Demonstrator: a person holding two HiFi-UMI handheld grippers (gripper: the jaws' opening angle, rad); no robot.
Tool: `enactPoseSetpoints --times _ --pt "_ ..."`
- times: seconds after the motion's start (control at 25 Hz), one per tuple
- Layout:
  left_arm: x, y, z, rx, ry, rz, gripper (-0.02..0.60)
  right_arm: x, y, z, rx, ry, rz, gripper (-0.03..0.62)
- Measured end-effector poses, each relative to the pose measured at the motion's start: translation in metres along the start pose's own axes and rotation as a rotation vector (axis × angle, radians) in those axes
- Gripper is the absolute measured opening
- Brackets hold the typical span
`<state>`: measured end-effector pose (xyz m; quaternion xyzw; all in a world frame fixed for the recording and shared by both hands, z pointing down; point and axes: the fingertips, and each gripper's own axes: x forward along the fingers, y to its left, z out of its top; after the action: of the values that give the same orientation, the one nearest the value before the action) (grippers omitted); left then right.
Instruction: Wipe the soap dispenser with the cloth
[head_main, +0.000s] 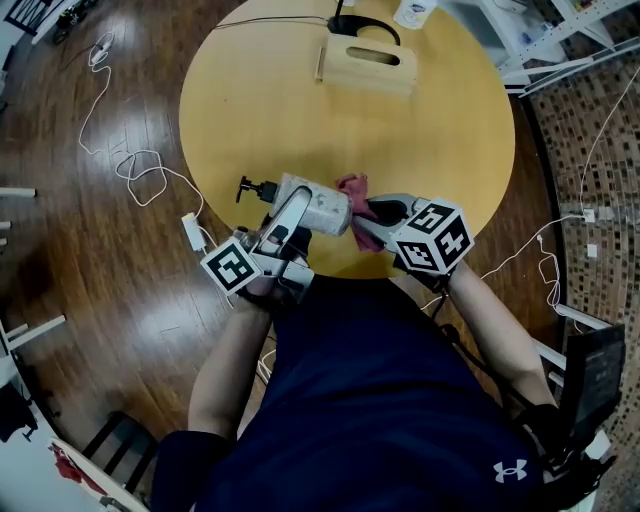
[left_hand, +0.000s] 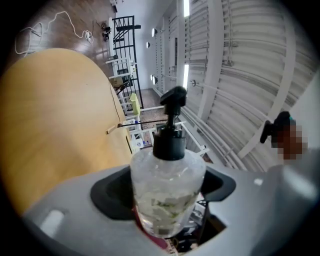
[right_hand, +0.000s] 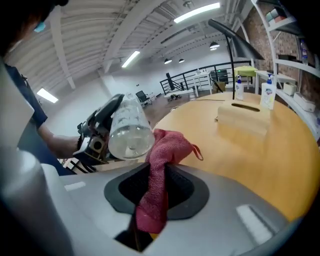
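Observation:
My left gripper (head_main: 300, 205) is shut on the clear soap dispenser (head_main: 312, 205), held on its side above the near edge of the round table, its black pump (head_main: 250, 188) pointing left. In the left gripper view the dispenser (left_hand: 167, 195) fills the gap between the jaws, pump (left_hand: 172, 102) away from the camera. My right gripper (head_main: 378, 212) is shut on a red cloth (head_main: 355, 190), which lies against the bottle's base end. In the right gripper view the cloth (right_hand: 160, 170) hangs from the jaws and touches the dispenser's base (right_hand: 129, 131).
A wooden tissue box (head_main: 366, 66) sits at the table's (head_main: 430, 140) far side with a black lamp base (head_main: 358, 24) behind it. White cables (head_main: 140, 170) and a power plug (head_main: 192, 232) lie on the wooden floor at the left.

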<state>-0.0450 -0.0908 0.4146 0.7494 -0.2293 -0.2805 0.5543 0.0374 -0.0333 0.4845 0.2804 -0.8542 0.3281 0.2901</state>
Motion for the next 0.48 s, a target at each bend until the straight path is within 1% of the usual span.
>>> enactPoseSetpoints --times 0.12,0.2,0.32,0.4,0.48 --pt "0.001 0.01 0.001 0.012 -0.011 0.041 0.37 0.012 0.012 -0.02 0.013 0.051 0.026 0.094" --pt "-0.001 0.017 0.004 0.034 -0.017 0.068 0.37 0.011 0.027 -0.026 0.005 0.065 0.057 0.094" --pt "-0.005 0.026 0.005 0.096 0.01 0.102 0.37 -0.004 0.047 -0.017 -0.011 0.023 0.087 0.094" --pt "-0.007 0.028 0.003 0.105 0.02 0.108 0.368 -0.017 0.047 -0.006 -0.013 -0.02 0.072 0.094" --pt "-0.008 0.028 0.0 0.095 0.02 0.103 0.368 -0.027 0.033 0.004 0.002 -0.061 0.033 0.094"
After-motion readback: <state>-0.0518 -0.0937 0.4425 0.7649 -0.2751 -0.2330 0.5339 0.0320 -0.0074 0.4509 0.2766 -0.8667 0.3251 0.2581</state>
